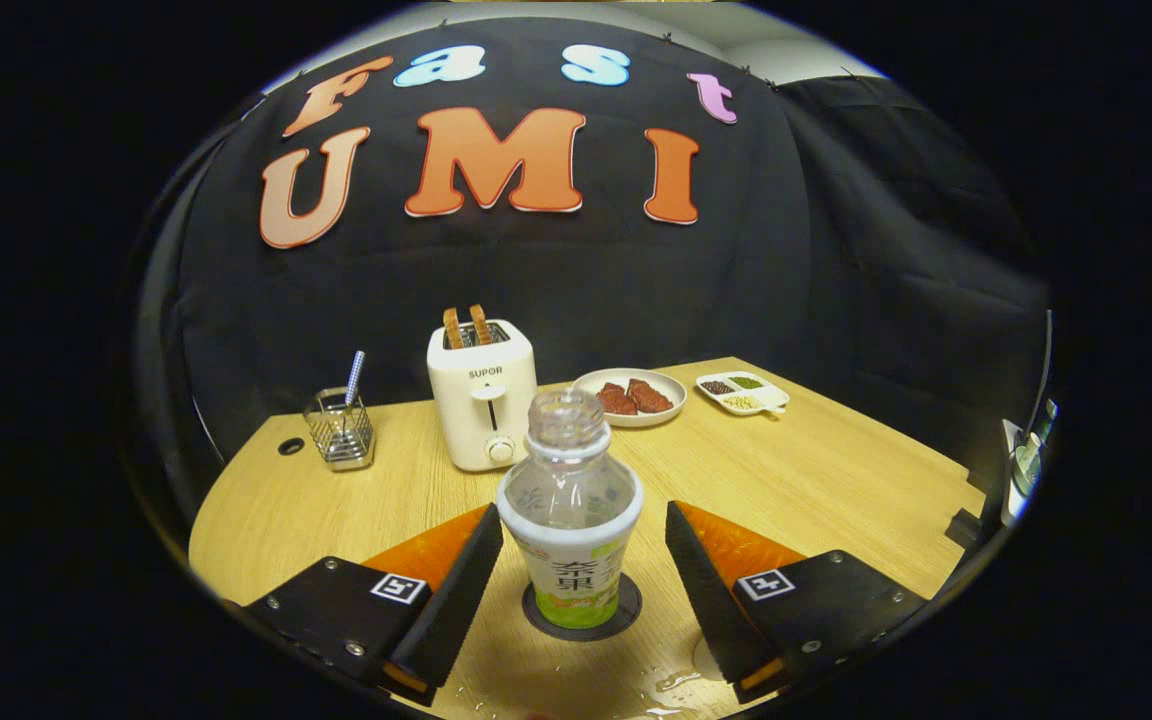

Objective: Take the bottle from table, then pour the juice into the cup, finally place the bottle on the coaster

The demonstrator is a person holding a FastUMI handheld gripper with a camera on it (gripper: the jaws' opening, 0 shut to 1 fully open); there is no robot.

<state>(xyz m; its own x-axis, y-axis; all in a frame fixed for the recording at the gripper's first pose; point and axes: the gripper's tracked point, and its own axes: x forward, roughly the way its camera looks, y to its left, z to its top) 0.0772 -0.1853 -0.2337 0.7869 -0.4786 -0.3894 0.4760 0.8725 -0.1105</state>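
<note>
Your light wooden table (816, 480) carries: white toaster (482, 395), wire utensil basket (338, 430), white plate (630, 397), divided white dish (742, 392), dark round coaster (626, 612) under clear bottle (570, 510).

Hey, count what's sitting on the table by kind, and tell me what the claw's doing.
Bottle: 1, on the coaster
Coaster: 1
Toaster: 1
Plates: 2, round plate, divided plate
Wire holder: 1
Total: 6
Claw open around the bottle.
</note>
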